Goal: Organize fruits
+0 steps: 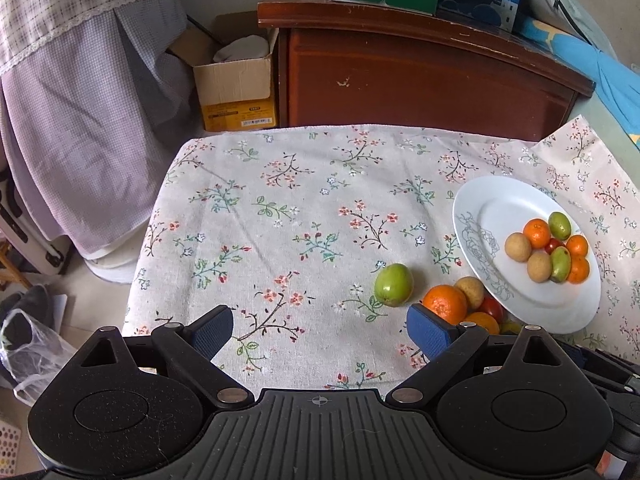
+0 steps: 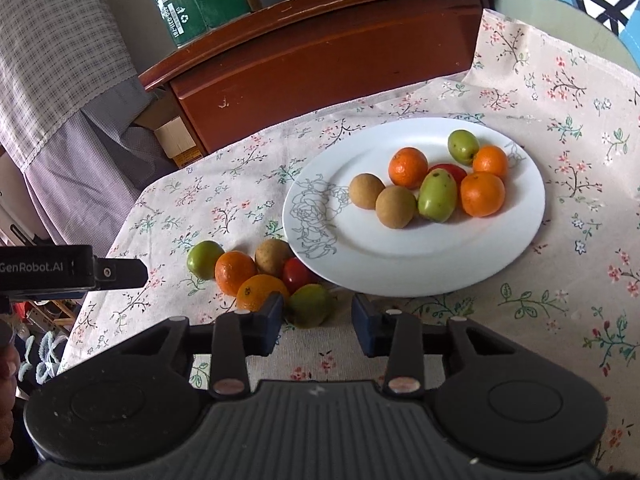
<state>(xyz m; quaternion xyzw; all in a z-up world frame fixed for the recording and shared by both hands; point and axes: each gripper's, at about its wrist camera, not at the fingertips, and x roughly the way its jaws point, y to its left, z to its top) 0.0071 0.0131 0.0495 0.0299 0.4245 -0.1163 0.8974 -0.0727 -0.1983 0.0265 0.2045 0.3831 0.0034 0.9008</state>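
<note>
- My left claw [image 1: 320,330] is spread wide over the flowered cloth [image 1: 280,200] on the desk, with nothing between its pads.
- My right claw [image 2: 318,322] is partly open and grips nothing; a green fruit [image 2: 310,306] lies on the cloth just ahead of its left pad.
- The white plate [image 2: 400,264] carries three oranges, two brown round fruits, two green ones and a red tomato, all bunched toward its far right.
- Off the plate, beside its near-left rim, sit a loose cluster: a green fruit [image 1: 393,284] at the left end, an orange [image 1: 445,304], a brown fruit [image 2: 273,257], a tomato [image 2: 297,275] and a second orange [image 2: 260,294].
</note>
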